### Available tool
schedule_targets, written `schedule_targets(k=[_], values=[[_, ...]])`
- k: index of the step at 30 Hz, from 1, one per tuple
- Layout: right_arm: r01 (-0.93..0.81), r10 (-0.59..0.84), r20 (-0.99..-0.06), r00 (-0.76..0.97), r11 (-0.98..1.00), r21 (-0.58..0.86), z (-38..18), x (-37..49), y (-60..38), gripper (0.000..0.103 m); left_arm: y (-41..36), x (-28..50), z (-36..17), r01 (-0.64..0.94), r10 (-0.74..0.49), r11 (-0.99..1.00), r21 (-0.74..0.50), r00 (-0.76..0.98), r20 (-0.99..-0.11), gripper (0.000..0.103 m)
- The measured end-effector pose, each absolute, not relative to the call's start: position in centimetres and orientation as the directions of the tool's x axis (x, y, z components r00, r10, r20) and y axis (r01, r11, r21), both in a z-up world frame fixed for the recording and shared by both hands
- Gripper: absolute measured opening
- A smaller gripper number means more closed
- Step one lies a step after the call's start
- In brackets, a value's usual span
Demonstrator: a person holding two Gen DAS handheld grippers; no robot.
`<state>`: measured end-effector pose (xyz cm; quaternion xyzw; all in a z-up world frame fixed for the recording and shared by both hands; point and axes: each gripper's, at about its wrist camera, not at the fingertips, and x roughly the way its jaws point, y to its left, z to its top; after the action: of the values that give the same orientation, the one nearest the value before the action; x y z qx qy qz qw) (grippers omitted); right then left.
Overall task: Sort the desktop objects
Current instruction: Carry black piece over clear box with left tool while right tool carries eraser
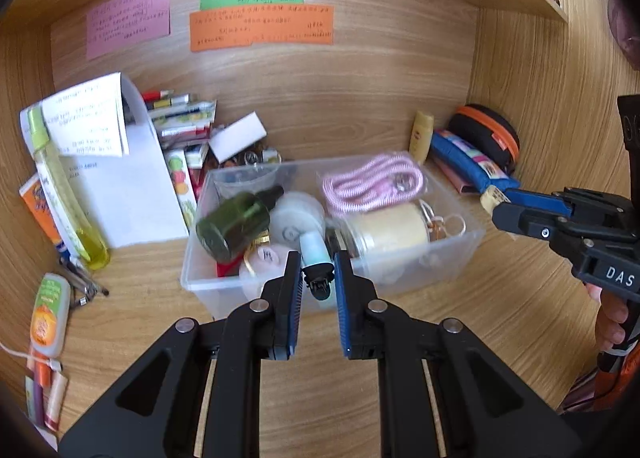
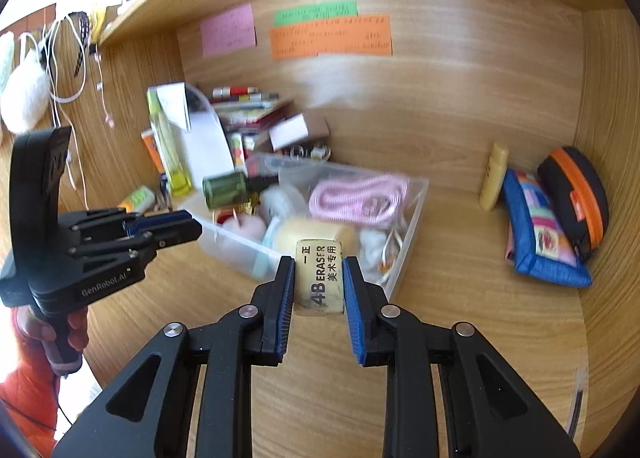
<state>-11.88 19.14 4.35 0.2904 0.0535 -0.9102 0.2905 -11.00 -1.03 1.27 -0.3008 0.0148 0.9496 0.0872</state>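
Note:
A clear plastic bin sits on the wooden desk, holding a green bottle, a pink cable, a cream jar and other small items. My left gripper is shut on a small light-blue tube with a black cap, at the bin's near wall. My right gripper is shut on a yellowed 4B eraser just in front of the bin; it also shows in the left wrist view at the bin's right end.
Left of the bin stand papers, a yellow-green spray bottle, books and pens. An orange-labelled bottle lies at front left. At right are a small yellow bottle, a blue pouch and a black-orange case.

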Motion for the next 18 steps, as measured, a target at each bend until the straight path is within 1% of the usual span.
schedule_targets(k=[8,18], values=[[0.555,-0.49,-0.542,-0.682,-0.83,0.051,5.4,-14.0,18.4,0.022,-0.6,-13.2,2.2,-0.203,0.174,-0.979,-0.01,-0.811,-0.558,0.015],[0.539,-0.471,-0.595,-0.651,-0.839,0.075,3.3,-17.8,18.0,0.022,-0.9,-16.5,0.6,-0.204,0.18,-0.979,-0.027,-0.784,-0.595,0.015]])
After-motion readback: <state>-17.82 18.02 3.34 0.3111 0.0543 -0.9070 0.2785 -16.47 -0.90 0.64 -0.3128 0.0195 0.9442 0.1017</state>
